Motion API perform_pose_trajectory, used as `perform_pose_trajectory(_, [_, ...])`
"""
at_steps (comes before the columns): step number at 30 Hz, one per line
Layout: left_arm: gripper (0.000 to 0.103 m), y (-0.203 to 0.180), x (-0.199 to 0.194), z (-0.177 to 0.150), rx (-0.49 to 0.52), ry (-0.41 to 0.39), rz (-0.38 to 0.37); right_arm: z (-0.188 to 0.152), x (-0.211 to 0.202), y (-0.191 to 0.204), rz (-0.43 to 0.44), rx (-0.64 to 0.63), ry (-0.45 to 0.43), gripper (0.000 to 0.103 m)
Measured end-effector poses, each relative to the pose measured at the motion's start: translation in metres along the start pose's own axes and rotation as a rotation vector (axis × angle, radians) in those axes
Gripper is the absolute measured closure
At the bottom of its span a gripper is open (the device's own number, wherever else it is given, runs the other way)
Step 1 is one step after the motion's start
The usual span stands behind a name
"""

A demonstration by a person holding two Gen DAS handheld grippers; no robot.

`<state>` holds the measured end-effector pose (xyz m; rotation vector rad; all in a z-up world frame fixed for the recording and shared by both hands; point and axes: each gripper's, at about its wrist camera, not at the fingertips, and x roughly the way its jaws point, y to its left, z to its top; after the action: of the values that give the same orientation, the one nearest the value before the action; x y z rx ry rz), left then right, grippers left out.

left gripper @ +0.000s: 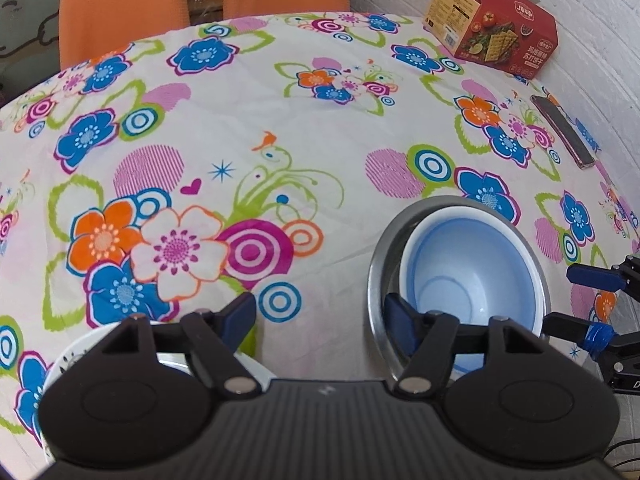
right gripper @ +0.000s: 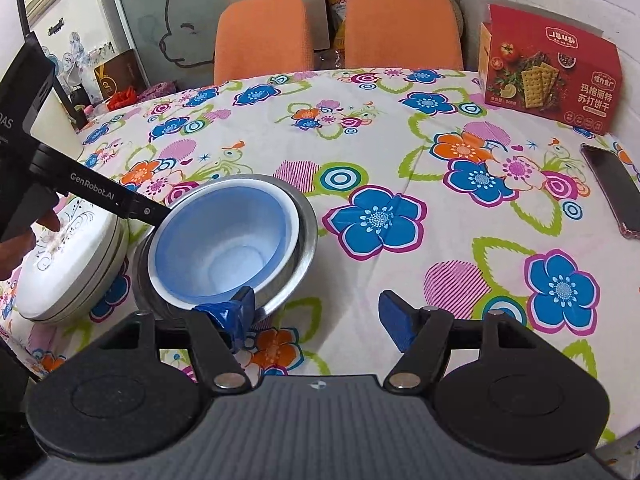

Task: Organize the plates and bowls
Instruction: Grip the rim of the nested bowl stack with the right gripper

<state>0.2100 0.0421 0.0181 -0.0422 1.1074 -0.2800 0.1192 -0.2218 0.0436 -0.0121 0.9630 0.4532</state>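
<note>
Blue bowl [right gripper: 224, 248] sits nested inside the steel bowl [right gripper: 296, 216] on the floral tablecloth [right gripper: 400, 160]. Right gripper [right gripper: 320, 314]: jaws apart, empty, left fingertip just beside the steel rim. Left gripper [left gripper: 320, 316]: jaws apart, right finger over the nested bowls; stacked plates [right gripper: 68, 264] lie left.

"GenRobot.AI" stands in white on the black arm of the left tool [right gripper: 120, 196], and the red cracker box [right gripper: 550, 70] carries the Chinese characters "玛格丽特 苏打饼干".
</note>
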Motion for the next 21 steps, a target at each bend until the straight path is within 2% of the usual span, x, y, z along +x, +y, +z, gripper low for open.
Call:
perform_pose_trajectory(6, [0.035, 0.004, 0.001, 0.001, -0.013, -0.001, -0.012, -0.001, 0.003, -0.004, 0.033, 0.040, 0.005, 0.048])
perform_pose_trajectory(9, [0.034, 0.002, 0.001, 0.001, -0.003, 0.005, -0.018, 0.002, 0.002, -0.001, 0.037, 0.020, 0.033, 0.048])
perform_pose_trajectory(11, [0.034, 0.001, 0.001, 0.001, 0.002, 0.008, -0.016, 0.008, 0.001, 0.005, 0.029, -0.044, 0.060, 0.048])
perform_pose_trajectory(13, [0.034, 0.001, 0.002, 0.001, 0.006, 0.009, -0.017, 0.015, 0.001, 0.016, -0.002, -0.186, 0.082, 0.048])
perform_pose_trajectory(15, [0.034, 0.002, 0.003, 0.001, 0.001, 0.007, -0.020, 0.022, 0.003, 0.022, -0.038, -0.274, 0.099, 0.048])
perform_pose_trajectory(21, [0.034, 0.003, 0.004, 0.002, -0.011, 0.011, -0.022, 0.029, 0.008, 0.027, -0.046, -0.370, 0.130, 0.047])
